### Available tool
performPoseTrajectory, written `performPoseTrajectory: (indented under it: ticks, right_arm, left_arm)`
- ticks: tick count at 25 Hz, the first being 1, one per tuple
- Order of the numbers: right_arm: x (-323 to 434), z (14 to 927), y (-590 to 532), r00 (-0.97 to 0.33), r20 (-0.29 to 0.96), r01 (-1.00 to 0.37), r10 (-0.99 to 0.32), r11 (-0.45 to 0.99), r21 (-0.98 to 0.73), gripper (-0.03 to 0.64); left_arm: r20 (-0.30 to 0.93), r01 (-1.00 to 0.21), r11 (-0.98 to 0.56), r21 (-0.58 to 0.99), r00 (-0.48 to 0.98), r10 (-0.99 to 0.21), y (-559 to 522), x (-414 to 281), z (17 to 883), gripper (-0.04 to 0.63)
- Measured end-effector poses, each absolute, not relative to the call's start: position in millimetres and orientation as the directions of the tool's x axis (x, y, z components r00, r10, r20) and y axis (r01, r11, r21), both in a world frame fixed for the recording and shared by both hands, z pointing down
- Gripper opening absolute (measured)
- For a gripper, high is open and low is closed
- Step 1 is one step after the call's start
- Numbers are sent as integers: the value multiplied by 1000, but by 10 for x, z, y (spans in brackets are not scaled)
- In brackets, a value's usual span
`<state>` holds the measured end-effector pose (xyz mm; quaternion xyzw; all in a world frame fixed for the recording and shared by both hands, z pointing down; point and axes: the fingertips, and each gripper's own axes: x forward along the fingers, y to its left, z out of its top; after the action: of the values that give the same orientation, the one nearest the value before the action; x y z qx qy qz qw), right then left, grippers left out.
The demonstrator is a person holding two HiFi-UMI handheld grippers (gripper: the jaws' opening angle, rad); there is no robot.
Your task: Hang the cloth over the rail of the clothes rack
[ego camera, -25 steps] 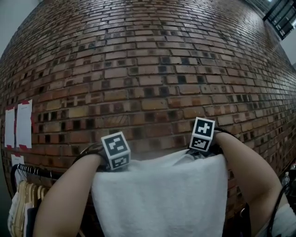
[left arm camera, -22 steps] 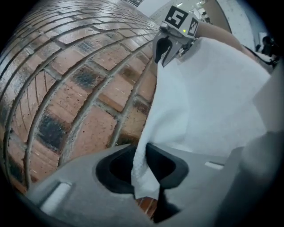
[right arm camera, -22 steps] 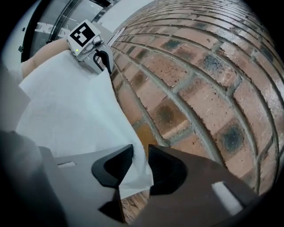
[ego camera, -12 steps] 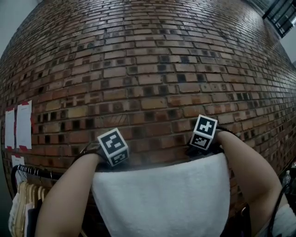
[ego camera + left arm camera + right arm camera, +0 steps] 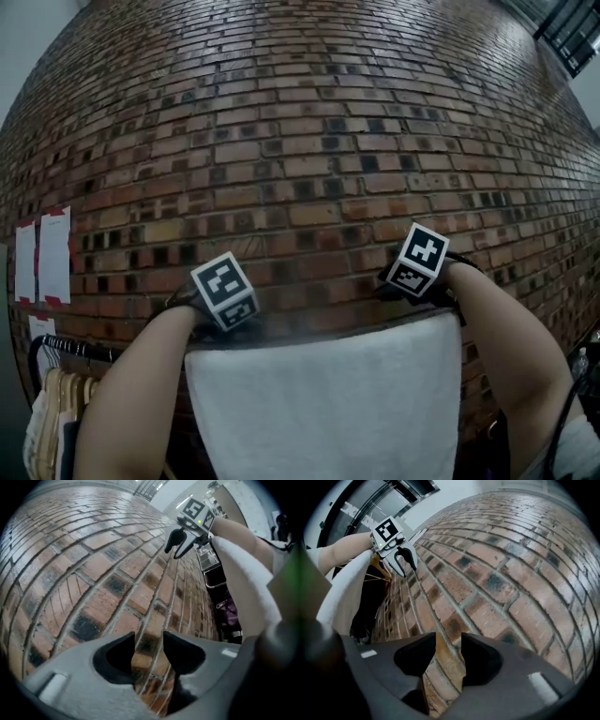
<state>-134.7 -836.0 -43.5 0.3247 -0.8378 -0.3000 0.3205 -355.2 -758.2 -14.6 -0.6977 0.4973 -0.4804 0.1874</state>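
Observation:
A white cloth (image 5: pixel 328 403) hangs flat at the bottom middle of the head view, its top edge draped over a rail that it hides. My left gripper (image 5: pixel 221 298) hovers just above the cloth's top left corner and my right gripper (image 5: pixel 415 267) just above its top right corner. Both point at the brick wall. In the left gripper view the left gripper (image 5: pixel 148 641) is open with only bricks between its jaws. The right gripper (image 5: pixel 448 641) is open too and holds nothing. Each view shows the other gripper, open, beside the cloth (image 5: pixel 239 583) (image 5: pixel 344 592).
A brick wall (image 5: pixel 300 141) stands close behind the cloth. At the lower left a black rack rail (image 5: pixel 70 347) carries several wooden hangers (image 5: pixel 52 408) with clothes. Papers (image 5: pixel 42 262) are taped to the wall at the left. The person's forearms flank the cloth.
A second ago the cloth's top edge was bunched up against both grippers. Both have let go and lifted slightly, and the cloth's top edge now lies straight and lower.

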Motion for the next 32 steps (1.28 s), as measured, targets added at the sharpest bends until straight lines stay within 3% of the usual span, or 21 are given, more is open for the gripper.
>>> performPoseTrajectory:
  ticks: [4,6,8,9,15,24,28,32]
  right_arm:
    - [-1375,-869,-7935,-638,170,-419,-751,524,742,158]
    - [-1403,-1070,-7556,-680,78,-448,-729,497,743,105]
    - [-1409,-1181,-7173,-713,10,-470,-701,487,736,5]
    - [-1417,-1168,-6997,-730,2,-463,-683,498,733,2]
    - [-1243,-575,-6306,-800,75,-380,-595,600,704,2]
    - [-795,883,-5436,-869,210,-261,-449,774,576,2]
    - [-658,1629,-5048,-880,224,-262,-419,821,507,2]
    - [-587,2244,-4326,-898,202,-268,-390,852,451,2]
  left_arm:
    - [380,-536,-428,-728,206,-902,-7213,-3188,-563,193]
    - [298,-543,-404,-736,276,-914,-6945,-2935,-780,187]
    - [253,-541,-404,-738,334,-908,-6665,-2668,-866,55]
    - [246,-535,-409,-739,351,-904,-6535,-2543,-854,16]
    - [243,-530,-408,-743,355,-903,-5924,-1947,-426,2]
    - [219,-605,-388,-695,335,-916,-5117,-1590,604,2]
    - [239,-620,-409,-670,341,-909,-4796,-1487,1273,2]
    - [225,-668,-485,-565,440,-869,-4151,-1323,1894,2]
